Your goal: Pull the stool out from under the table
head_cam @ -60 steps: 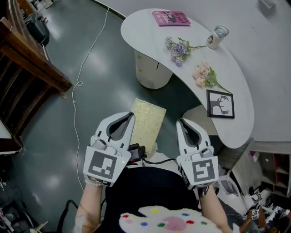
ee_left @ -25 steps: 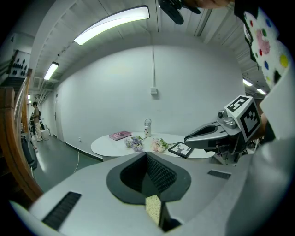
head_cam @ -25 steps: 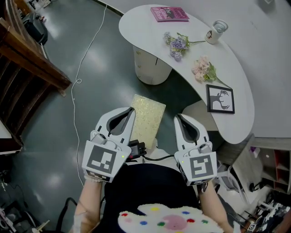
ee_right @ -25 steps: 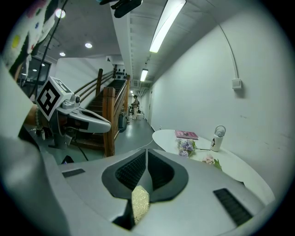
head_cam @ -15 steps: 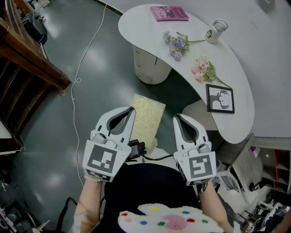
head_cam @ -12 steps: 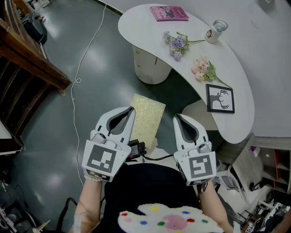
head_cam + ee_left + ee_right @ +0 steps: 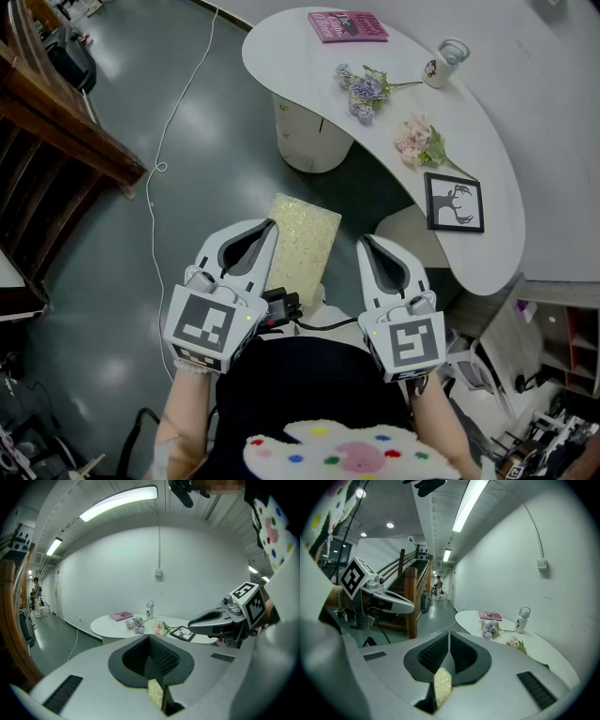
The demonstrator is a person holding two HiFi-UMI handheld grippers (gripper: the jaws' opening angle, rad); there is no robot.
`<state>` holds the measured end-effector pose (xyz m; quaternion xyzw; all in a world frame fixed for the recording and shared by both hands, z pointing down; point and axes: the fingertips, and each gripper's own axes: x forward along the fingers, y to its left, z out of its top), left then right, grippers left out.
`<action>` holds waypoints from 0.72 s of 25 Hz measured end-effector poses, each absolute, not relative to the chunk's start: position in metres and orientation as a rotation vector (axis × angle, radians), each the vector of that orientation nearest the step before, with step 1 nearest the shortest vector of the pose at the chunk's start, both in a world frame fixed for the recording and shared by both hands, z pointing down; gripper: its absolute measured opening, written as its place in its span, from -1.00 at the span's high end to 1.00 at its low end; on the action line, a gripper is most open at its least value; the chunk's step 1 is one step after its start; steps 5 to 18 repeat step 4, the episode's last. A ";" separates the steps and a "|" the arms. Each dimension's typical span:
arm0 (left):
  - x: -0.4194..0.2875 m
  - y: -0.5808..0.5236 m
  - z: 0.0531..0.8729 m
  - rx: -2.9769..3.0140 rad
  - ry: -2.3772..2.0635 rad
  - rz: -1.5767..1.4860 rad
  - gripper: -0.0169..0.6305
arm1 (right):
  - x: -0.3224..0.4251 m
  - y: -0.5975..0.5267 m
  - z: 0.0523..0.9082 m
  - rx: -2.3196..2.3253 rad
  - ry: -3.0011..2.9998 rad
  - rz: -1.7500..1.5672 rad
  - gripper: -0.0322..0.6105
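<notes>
A stool with a yellow glittery rectangular top (image 7: 302, 242) stands on the grey floor, just clear of the white table's (image 7: 292, 49) near edge. My left gripper (image 7: 270, 226) hovers over the stool's left side, shut and empty. On the stool's right, my right gripper (image 7: 364, 242) is shut too, with nothing in it. In the left gripper view the left gripper (image 7: 150, 637) has its jaws closed, and a sliver of the yellow top (image 7: 155, 693) shows below. The right gripper view gives the same picture of the right gripper (image 7: 449, 633), with the yellow top (image 7: 443, 686) underneath.
The table carries a pink book (image 7: 349, 25), purple flowers (image 7: 364, 92), pink flowers (image 7: 419, 145), a white bottle (image 7: 446, 64) and a framed deer picture (image 7: 454, 204). Under it stand a white pedestal (image 7: 305, 141) and a beige rounded shape (image 7: 405, 230). Wooden stairs (image 7: 56, 141) and a white cable (image 7: 164, 169) lie left.
</notes>
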<state>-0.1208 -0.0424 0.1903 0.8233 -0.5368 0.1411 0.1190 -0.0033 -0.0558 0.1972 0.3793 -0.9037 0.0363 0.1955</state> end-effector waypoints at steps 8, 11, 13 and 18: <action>-0.123 -0.044 0.191 2.395 -1.577 0.422 0.90 | -0.004 -0.057 0.198 1.057 -2.534 0.097 0.77; -0.123 -0.044 0.191 2.395 -1.577 0.422 0.90 | -0.004 -0.057 0.198 1.057 -2.534 0.097 0.77; -0.123 -0.044 0.191 2.395 -1.577 0.422 0.90 | -0.004 -0.057 0.198 1.057 -2.534 0.097 0.77; -0.123 -0.044 0.191 2.395 -1.577 0.422 0.90 | -0.004 -0.057 0.198 1.057 -2.534 0.097 0.77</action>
